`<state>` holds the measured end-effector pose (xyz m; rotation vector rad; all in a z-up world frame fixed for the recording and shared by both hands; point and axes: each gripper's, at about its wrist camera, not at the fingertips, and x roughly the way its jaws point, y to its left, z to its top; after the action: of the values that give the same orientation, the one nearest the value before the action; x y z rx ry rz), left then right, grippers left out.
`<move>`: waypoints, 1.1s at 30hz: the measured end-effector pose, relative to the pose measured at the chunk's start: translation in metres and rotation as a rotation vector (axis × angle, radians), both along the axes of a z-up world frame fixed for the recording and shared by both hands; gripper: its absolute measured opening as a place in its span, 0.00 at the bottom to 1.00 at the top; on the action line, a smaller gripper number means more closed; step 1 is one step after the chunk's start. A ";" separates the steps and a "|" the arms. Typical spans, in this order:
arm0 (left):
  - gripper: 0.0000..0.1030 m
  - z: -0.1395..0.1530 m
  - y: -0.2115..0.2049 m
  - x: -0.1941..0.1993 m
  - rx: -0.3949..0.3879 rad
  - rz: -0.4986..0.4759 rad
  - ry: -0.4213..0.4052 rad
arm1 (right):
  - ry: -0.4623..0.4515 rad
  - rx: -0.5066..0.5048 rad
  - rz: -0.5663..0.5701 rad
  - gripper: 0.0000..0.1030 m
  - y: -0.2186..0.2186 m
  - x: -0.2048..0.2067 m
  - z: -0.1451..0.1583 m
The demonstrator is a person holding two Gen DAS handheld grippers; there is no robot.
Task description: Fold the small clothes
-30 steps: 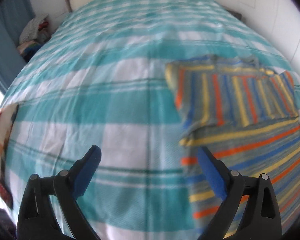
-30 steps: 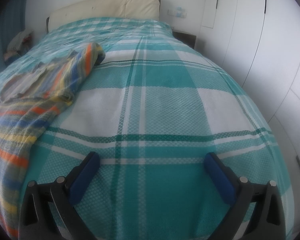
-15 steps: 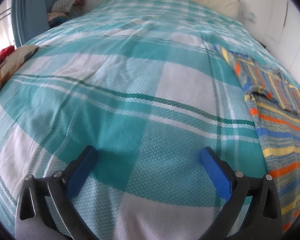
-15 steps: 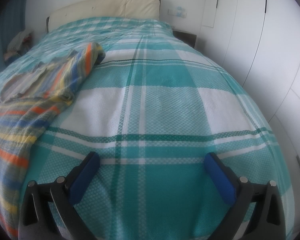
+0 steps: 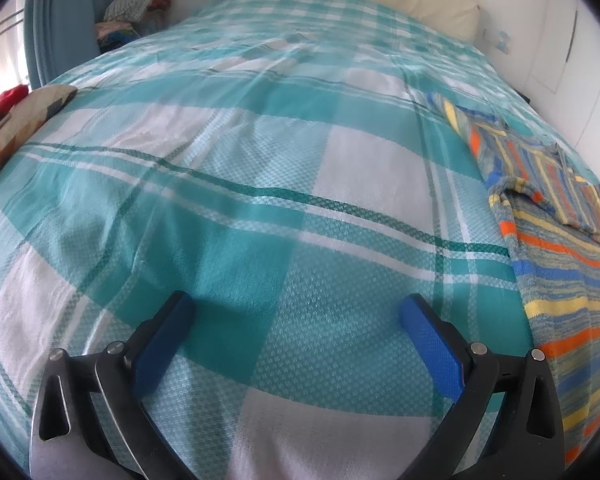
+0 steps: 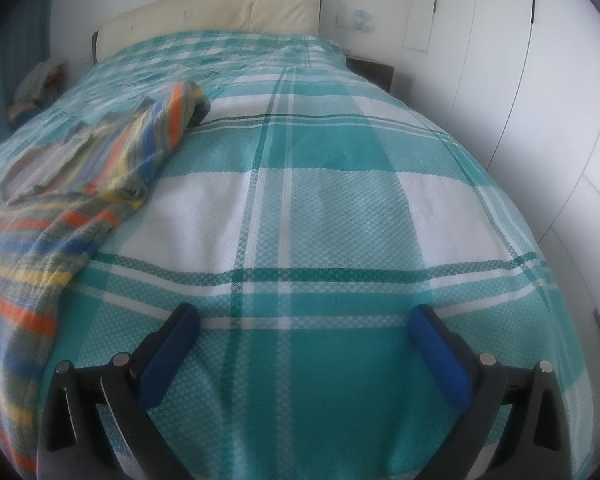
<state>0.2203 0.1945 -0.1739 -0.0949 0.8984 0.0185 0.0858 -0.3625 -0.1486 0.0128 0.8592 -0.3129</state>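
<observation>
A striped knit garment (image 5: pixel 556 256) in orange, blue, yellow and grey lies flat on the teal plaid bedspread (image 5: pixel 260 184), its upper part folded over. It fills the right edge of the left wrist view and the left side of the right wrist view (image 6: pixel 60 208). My left gripper (image 5: pixel 296 316) hovers open over bare bedspread, to the left of the garment. Over the bedspread (image 6: pixel 340 184) to the garment's right, my right gripper (image 6: pixel 304 328) is open too. Neither holds anything.
A cream headboard (image 6: pixel 212 12) closes the far end of the bed. White wardrobe doors (image 6: pixel 540 80) run along the right side. A pile of clothes (image 5: pixel 136 4) and a blue curtain (image 5: pixel 60 20) stand at the far left; a patterned cushion (image 5: pixel 20 120) lies at the bed's left edge.
The left gripper has swung left, away from the garment, which slid from centre-right to the right edge of its view. The right gripper has stayed still.
</observation>
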 end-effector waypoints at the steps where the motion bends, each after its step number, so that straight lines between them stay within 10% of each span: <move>1: 1.00 0.000 0.000 0.000 -0.001 0.000 -0.001 | -0.001 0.004 0.001 1.00 -0.001 0.001 0.000; 33: 1.00 -0.003 -0.008 0.004 0.064 0.013 0.021 | -0.013 0.036 0.003 1.00 -0.005 0.000 0.002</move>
<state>0.2243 0.1863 -0.1774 -0.0406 0.9174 0.0601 0.0856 -0.3675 -0.1462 0.0467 0.8521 -0.2941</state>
